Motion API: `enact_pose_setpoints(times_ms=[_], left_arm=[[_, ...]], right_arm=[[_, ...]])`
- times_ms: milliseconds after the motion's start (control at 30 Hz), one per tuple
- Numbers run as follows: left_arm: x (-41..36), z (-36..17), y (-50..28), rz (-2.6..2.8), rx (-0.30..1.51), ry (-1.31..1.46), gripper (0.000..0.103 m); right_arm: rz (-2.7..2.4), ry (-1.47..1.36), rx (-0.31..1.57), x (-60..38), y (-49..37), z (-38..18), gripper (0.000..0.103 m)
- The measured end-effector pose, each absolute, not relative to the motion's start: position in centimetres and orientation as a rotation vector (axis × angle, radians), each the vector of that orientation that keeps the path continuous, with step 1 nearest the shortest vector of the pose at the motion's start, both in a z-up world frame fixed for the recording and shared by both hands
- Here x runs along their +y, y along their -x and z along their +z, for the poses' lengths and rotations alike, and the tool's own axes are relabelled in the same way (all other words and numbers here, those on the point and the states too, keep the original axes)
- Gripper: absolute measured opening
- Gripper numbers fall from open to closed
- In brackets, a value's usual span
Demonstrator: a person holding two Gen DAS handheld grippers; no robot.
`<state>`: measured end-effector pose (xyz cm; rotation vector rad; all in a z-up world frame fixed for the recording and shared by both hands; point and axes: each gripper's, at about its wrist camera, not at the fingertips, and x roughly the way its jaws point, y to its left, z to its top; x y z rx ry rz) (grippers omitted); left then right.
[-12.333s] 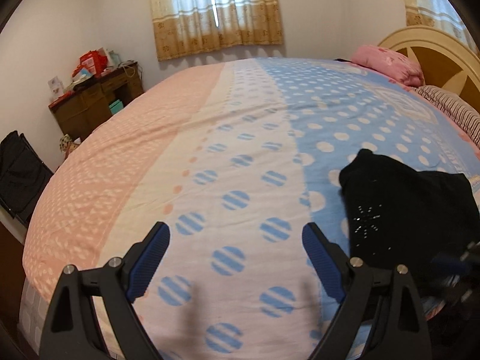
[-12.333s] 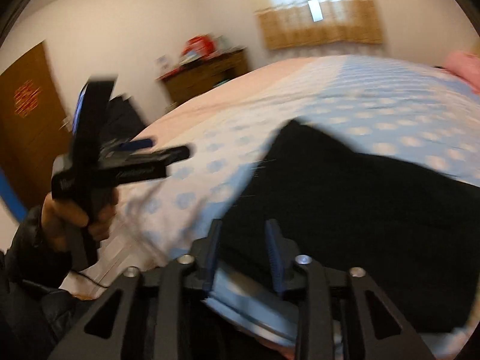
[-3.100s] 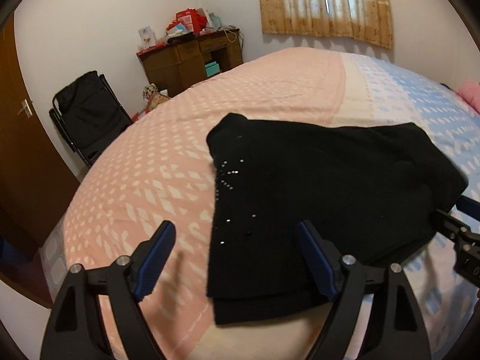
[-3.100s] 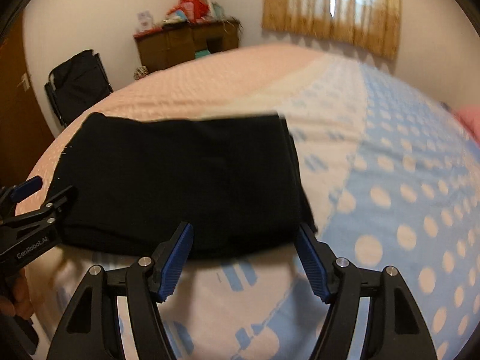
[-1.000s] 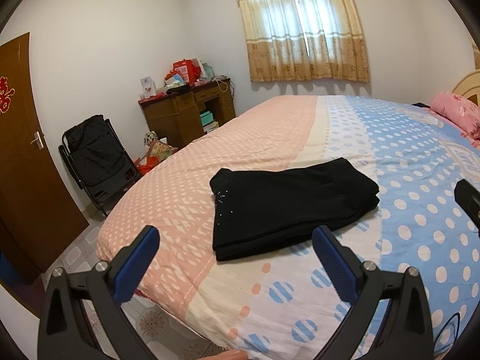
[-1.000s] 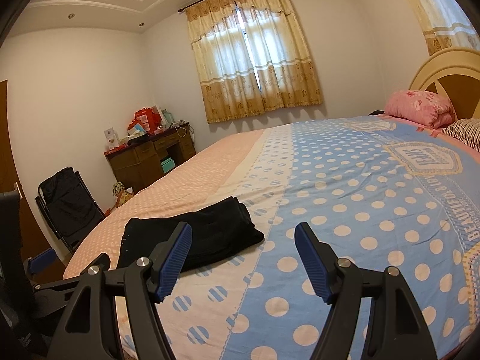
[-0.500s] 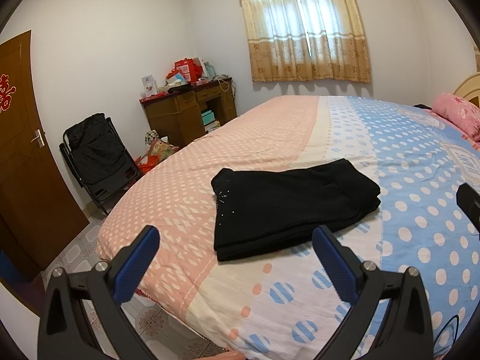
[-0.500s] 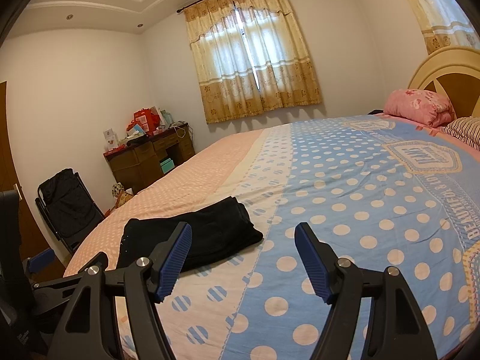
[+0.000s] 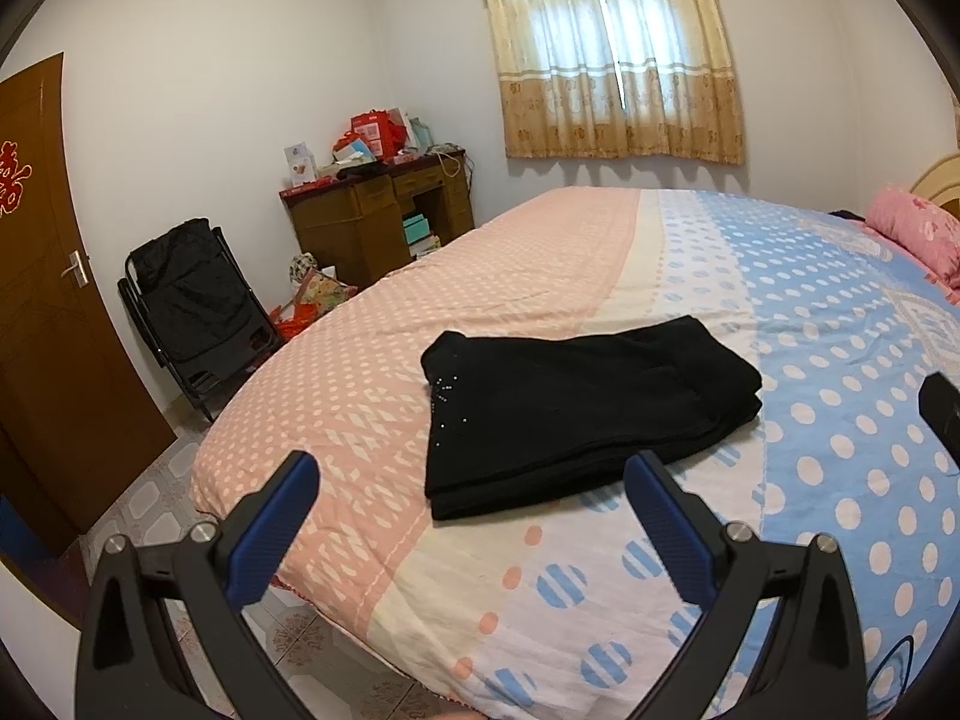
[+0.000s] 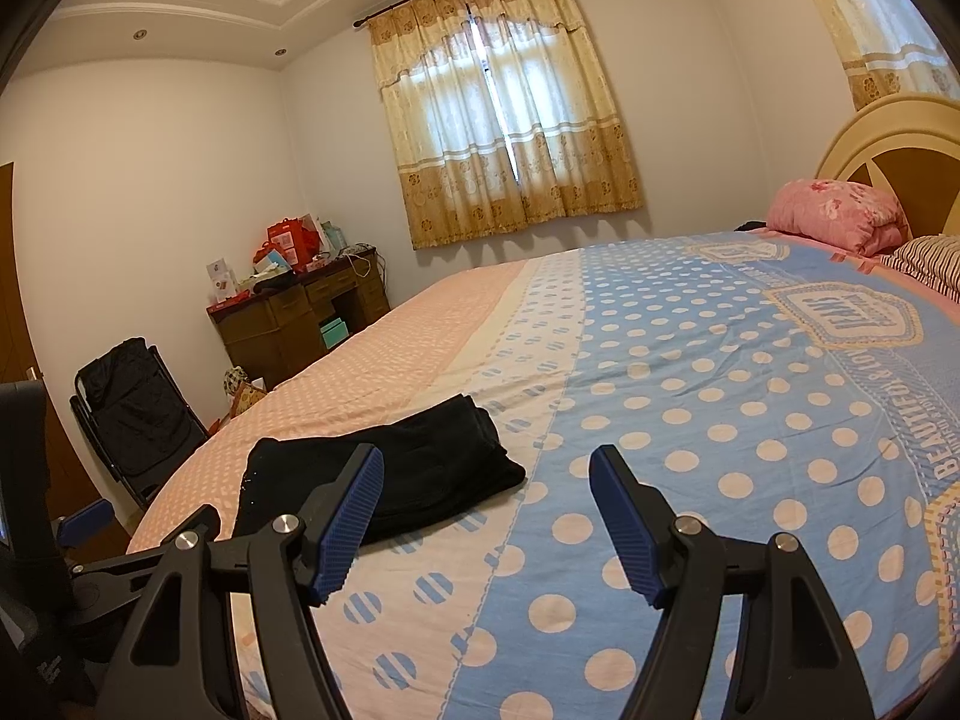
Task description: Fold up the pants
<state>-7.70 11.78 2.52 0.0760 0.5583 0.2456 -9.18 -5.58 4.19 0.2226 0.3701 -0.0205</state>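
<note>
The black pants [image 9: 576,414] lie folded in a flat, layered rectangle near the foot edge of the bed [image 9: 810,540], straddling the pink and cream bands of the cover, with a small scatter of shiny studs at their left end. By the look of the soft, thick edges, they are a light, limp knit that would sag and unfold if lifted by one corner; the safest hold would likely be under the thick folded edge on the right, or at both short ends at once.

The left gripper [image 9: 465,525] hangs back from the foot of the bed, its blue fingers [image 9: 273,531] spread wide and empty. The right gripper [image 10: 486,525] is likewise spread apart, holding nothing, well clear of the pants [image 10: 384,474].

The cover is a quilted cotton sheet, slightly wrinkled, so cloth should grip it rather than slide. From left to right: a brown door [image 9: 36,312], a black folding chair [image 9: 192,306], a cluttered wooden dresser [image 9: 378,216], a curtained window [image 9: 612,60], and a pink pillow [image 10: 837,222] at the headboard [image 10: 894,150].
</note>
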Motion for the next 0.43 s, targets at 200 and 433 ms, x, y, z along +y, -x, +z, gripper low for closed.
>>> enact_pose_setpoints(times_ms=[200, 433], left_arm=[[12.06, 2.69, 7.80, 0.222, 0.544, -0.041, 0.103], [11.53, 2.51, 7.51, 0.210, 0.555, -0.058, 0.103]], right_arm=[[-0.021, -0.224, 0.370, -5.59, 9.19, 4.19, 0.073], [-0.035, -0.227, 0.372, -5.94, 9.22, 4.18, 0.073]])
